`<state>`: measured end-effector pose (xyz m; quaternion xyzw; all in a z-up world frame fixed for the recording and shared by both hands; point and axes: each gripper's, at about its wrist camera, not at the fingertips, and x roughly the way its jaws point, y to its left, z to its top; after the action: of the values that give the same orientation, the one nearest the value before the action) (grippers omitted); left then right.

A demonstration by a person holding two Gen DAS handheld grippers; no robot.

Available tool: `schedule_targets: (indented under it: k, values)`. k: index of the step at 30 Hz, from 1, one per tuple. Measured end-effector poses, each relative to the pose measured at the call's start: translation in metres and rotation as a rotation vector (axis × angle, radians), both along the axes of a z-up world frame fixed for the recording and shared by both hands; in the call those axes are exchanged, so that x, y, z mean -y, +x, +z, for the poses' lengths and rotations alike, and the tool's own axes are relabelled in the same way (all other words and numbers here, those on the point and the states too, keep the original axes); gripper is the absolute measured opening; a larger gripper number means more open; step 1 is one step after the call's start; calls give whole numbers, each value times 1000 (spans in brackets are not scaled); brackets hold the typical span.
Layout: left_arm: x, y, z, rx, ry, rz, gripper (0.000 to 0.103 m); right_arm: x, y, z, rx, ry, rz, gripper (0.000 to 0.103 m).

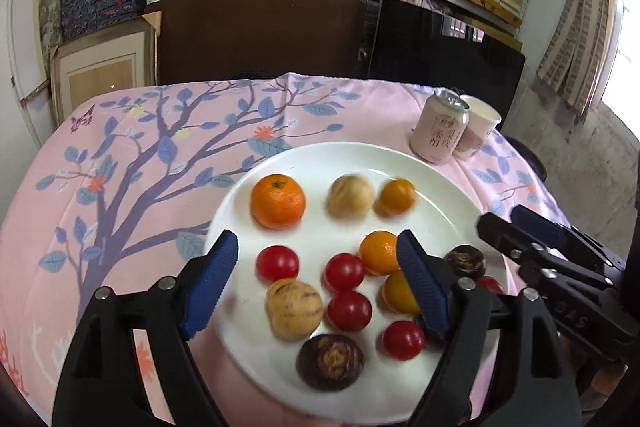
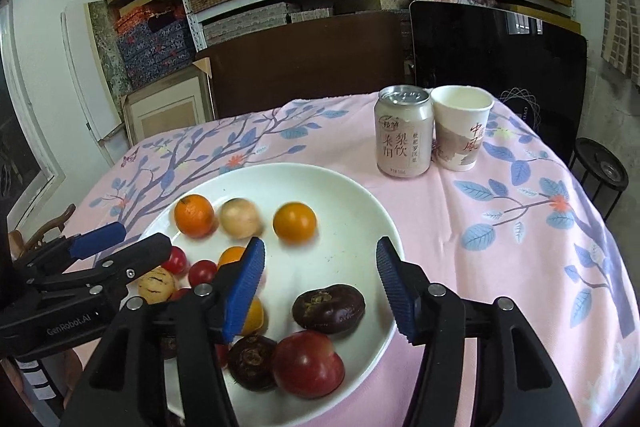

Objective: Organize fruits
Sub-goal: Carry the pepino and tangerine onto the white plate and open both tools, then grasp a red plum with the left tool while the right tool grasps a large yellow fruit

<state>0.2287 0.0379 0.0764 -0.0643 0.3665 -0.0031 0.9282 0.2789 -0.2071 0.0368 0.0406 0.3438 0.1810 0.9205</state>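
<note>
A white plate (image 1: 320,163) on the pink tablecloth holds mixed fruit. At its far side lie a mandarin (image 1: 278,201), a blurred pale fruit (image 1: 350,201) and a blurred yellow tomato (image 1: 396,197). Nearer lie several red cherry tomatoes (image 1: 344,271), a striped yellow fruit (image 1: 294,309), orange tomatoes (image 1: 378,251) and a dark purple fruit (image 1: 330,355). A larger red fruit (image 2: 308,363) shows in the right wrist view. My left gripper (image 1: 316,247) hangs open over the plate's near left, holding nothing. My right gripper (image 2: 320,247) is open over the plate's right half, also holding nothing.
A pink drink can (image 2: 404,131) and a paper cup (image 2: 462,127) stand together beyond the plate at the far right. The tablecloth (image 1: 140,155) drops off at the table's edges. A brown board, a black panel (image 2: 496,55) and stacked shelves stand behind.
</note>
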Motion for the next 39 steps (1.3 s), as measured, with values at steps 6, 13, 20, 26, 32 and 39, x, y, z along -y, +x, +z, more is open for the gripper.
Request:
schedule_targets:
  k: [6, 13, 20, 26, 32, 39]
  values:
    - [-20, -42, 5, -14, 10, 73, 89, 7, -52, 13, 47, 2, 2, 75]
    - [-43, -144, -30, -76, -12, 131, 98, 25, -127, -21, 11, -17, -8, 92]
    - [-33, -209, -64, -164, 3, 91, 98, 27, -175, -32, 58, -102, 17, 99]
    - [-4, -221, -39, -9, 52, 27, 98, 46, -168, -38, -21, -24, -43, 99]
    - [19, -205, -46, -28, 99, -6, 99, 52, -162, -42, -60, 5, -59, 99]
    - [1, -227, -49, -62, 53, 8, 99, 51, -161, -41, -61, 7, -48, 99]
